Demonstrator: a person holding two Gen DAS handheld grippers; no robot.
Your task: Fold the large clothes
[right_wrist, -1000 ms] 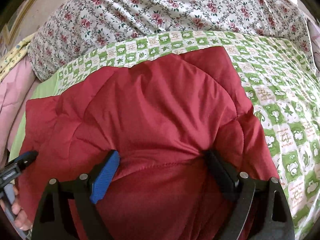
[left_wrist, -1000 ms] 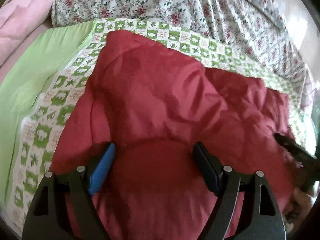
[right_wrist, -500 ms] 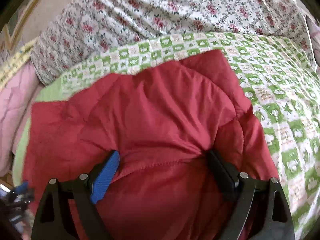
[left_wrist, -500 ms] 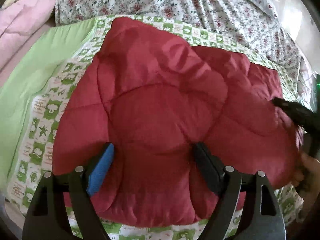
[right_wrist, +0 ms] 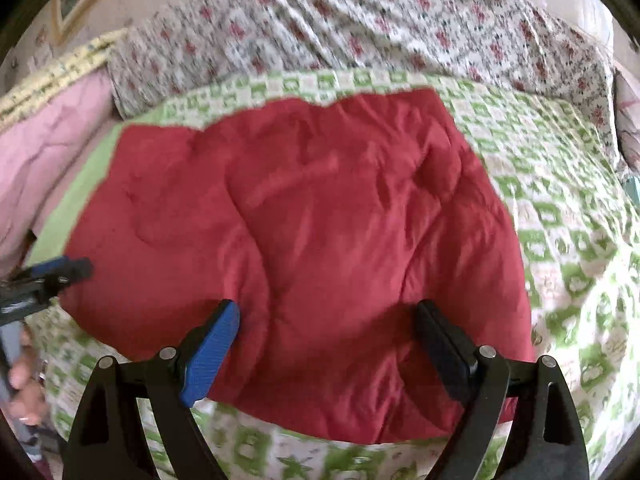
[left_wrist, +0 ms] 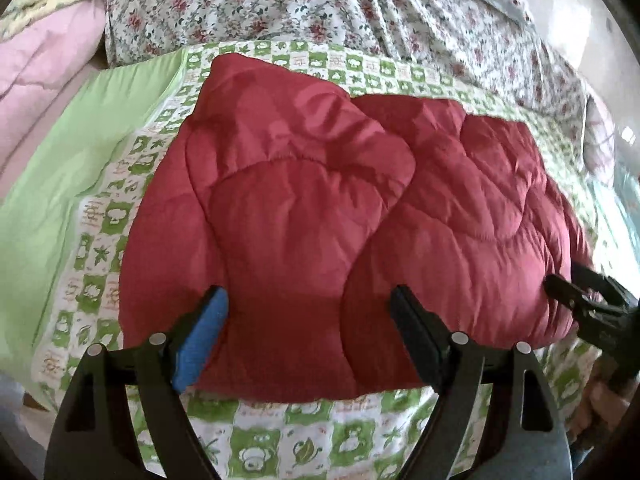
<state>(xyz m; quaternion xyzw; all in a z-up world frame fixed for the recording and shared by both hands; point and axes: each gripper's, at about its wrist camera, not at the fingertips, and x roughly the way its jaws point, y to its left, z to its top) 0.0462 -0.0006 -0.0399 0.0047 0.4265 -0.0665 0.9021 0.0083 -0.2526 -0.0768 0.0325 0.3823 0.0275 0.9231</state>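
Observation:
A red quilted padded garment [left_wrist: 320, 216] lies folded in a thick bundle on the bed; it also shows in the right wrist view [right_wrist: 304, 232]. My left gripper [left_wrist: 308, 320] is open, its fingers wide apart over the bundle's near edge, holding nothing. My right gripper [right_wrist: 326, 332] is open too, above the near edge of the bundle. The right gripper also shows at the right edge of the left wrist view [left_wrist: 580, 296]. The left gripper shows at the left edge of the right wrist view [right_wrist: 52, 276].
The bundle rests on a green and white checked sheet [left_wrist: 280, 436] with a plain green border [left_wrist: 60, 184]. A floral quilt [left_wrist: 320, 4] is piled behind. Pink bedding [left_wrist: 36, 64] lies at the far left.
Both grippers have drawn back from the red garment. It now lies lower and farther away as a folded bundle, and checked sheet shows in front of it.

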